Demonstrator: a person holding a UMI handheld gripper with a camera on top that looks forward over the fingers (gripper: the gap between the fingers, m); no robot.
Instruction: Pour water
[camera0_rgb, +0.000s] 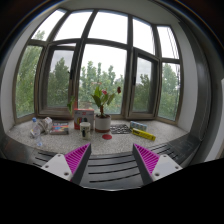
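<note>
Two black gripper fingers w/ magenta ribbed pads (78, 158) sit at the near end of the scene, spread wide apart; gripper (113, 160) holds nothing, and the gap between the pads is empty. A dark ribbed part of the housing runs between the fingers.

Beyond the fingers: a speckled light-grey stone window ledge (120, 142), curving along a bay window w/ dark frames (128, 70). Green trees visible through the glass, pale sky above.

Items on the ledge, all well apart from the fingers:
- White pot w/ green leafy plant and pinkish flowers (102, 112), approx. centre, upright, straight ahead of the gap.
- Small upright can or cup, green-and-white (85, 129), just beside the pot on its left side, nearer the gripper. Contents cannot be told.
- Clear plastic bottle lying or tilted (38, 127) at the far left, w/ a cluster of small red and white objects (60, 128) next to it; too small to identify.
- Yellow flat oblong object (143, 133) to the right of the pot, lying on the ledge, w/ a dark flat item (122, 128) between it and the pot.

Water vessel: likely the bottle or the cup; cannot tell which. Neither is touched by the gripper.
</note>
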